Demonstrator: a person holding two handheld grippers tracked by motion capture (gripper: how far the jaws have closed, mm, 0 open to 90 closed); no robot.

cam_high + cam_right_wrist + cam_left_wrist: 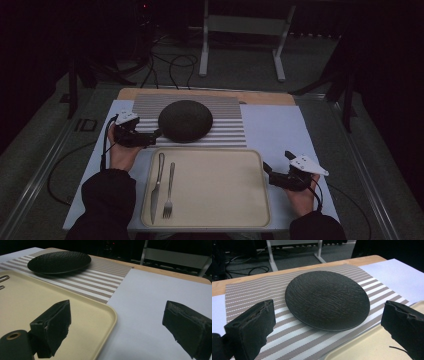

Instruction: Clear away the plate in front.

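Observation:
A dark round plate [185, 120] rests on a striped placemat [227, 117] at the back of the table. In front of it lies a cream tray [215, 187], holding a knife [156, 181] and a fork [169, 191] on its left side. My left gripper [154, 136] is open just left of the plate, at the tray's far left corner. In the left gripper view the plate [322, 290] lies ahead between the spread jaws of that gripper [328, 306]. My right gripper [276, 162] is open beside the tray's right edge, and its own view [118, 306] shows the tray's corner [105, 312].
A white cover [280, 130] lies over the table, with a wooden edge [210, 93] at the back. Beyond the table are cables [170, 65] on the floor and a white stand [242, 37]. The surroundings are dark.

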